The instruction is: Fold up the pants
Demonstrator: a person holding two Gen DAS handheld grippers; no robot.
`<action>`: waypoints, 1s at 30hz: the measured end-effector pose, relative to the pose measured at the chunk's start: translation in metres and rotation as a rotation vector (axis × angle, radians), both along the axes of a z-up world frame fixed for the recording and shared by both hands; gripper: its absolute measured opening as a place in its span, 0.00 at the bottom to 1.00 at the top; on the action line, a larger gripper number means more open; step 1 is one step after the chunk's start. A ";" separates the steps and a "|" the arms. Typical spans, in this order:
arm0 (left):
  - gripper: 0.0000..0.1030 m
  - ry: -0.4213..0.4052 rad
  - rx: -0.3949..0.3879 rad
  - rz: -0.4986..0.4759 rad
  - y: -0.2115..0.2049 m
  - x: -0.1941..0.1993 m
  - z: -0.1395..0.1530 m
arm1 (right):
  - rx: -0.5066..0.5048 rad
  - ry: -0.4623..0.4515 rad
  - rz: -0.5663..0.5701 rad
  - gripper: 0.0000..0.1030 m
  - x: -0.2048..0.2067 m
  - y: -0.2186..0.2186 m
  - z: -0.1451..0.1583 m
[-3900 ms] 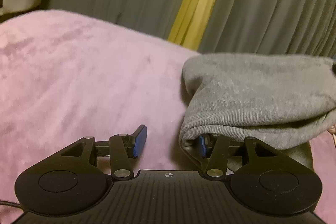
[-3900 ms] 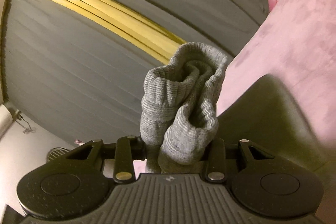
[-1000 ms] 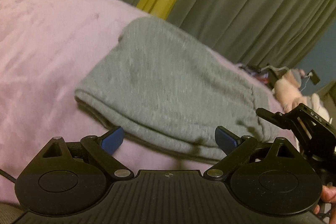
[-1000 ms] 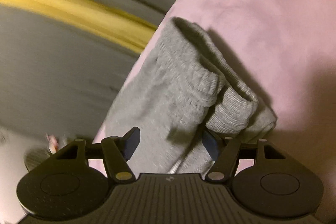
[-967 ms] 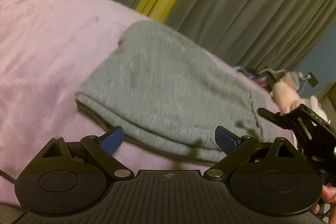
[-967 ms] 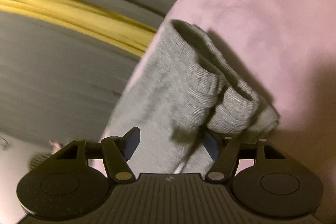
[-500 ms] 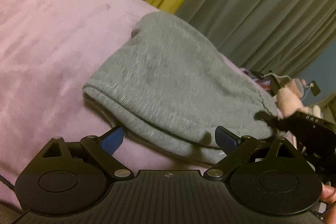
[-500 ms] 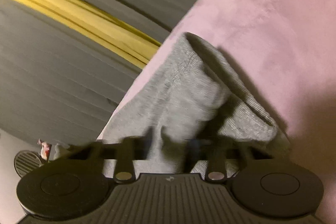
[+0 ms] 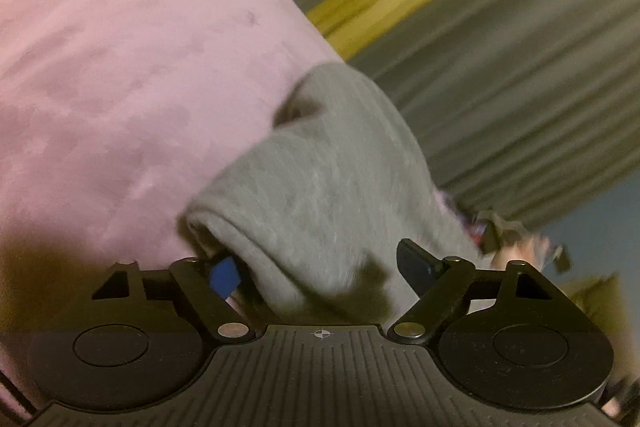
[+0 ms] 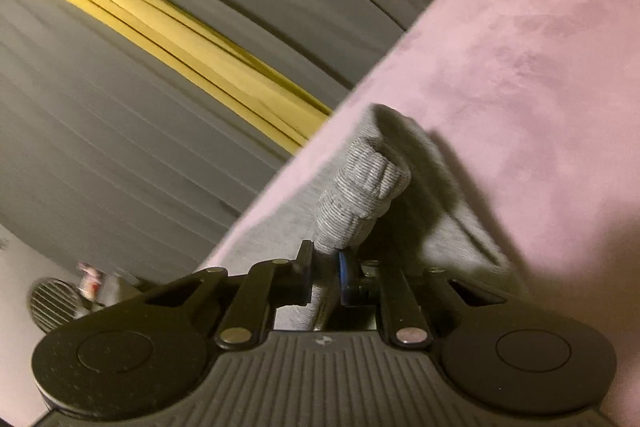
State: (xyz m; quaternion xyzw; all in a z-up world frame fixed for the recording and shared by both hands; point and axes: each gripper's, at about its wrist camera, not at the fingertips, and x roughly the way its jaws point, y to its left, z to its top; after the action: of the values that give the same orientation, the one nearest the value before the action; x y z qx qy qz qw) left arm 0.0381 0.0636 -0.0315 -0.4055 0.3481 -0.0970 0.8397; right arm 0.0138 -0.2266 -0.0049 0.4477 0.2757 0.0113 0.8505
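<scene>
Grey pants (image 9: 332, 183) lying folded on a pink blanket (image 9: 120, 47), near its far edge by the grey curtain (image 9: 500, 99).
The right gripper (image 10: 326, 269) is clamped on a ribbed cuff of the pants, fingers nearly together. The left gripper (image 9: 320, 269) has its jaws closing around the folded end, which lies between the blue pads (image 9: 224, 273); they are still apart, not pressing. A yellow curtain strip (image 10: 168, 39) runs behind. No readable writing or containers appear.

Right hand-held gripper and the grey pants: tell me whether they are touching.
Touching. The right wrist view shows the right hand-held gripper with its jaws pinched on a ribbed bunch of the grey pants, which stands up from between the pads.
</scene>
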 end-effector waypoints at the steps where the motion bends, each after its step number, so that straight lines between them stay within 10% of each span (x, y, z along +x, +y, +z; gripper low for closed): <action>1: 0.83 -0.005 -0.013 0.018 0.004 0.000 -0.001 | 0.005 0.018 0.003 0.12 0.000 -0.001 -0.006; 11: 0.77 0.027 -0.083 0.055 0.012 0.016 -0.007 | 0.052 0.084 -0.018 0.27 0.015 -0.001 -0.028; 19: 0.27 0.046 -0.156 0.095 0.032 0.018 -0.014 | 0.012 0.015 -0.015 0.20 0.021 0.003 -0.003; 22: 0.24 -0.034 -0.158 0.075 0.032 0.011 -0.001 | 0.036 -0.068 -0.012 0.19 0.011 0.002 0.014; 26: 0.26 -0.086 -0.047 0.067 0.027 -0.004 0.015 | 0.079 -0.184 -0.016 0.19 -0.017 -0.002 0.022; 30: 0.30 0.064 0.084 0.129 0.017 -0.002 0.002 | -0.144 0.052 0.026 0.20 -0.017 0.017 -0.012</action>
State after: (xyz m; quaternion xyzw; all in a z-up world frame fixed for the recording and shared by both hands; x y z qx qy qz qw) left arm 0.0366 0.0804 -0.0293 -0.3945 0.3516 -0.0149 0.8488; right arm -0.0031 -0.2092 -0.0164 0.3820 0.3036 -0.0090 0.8728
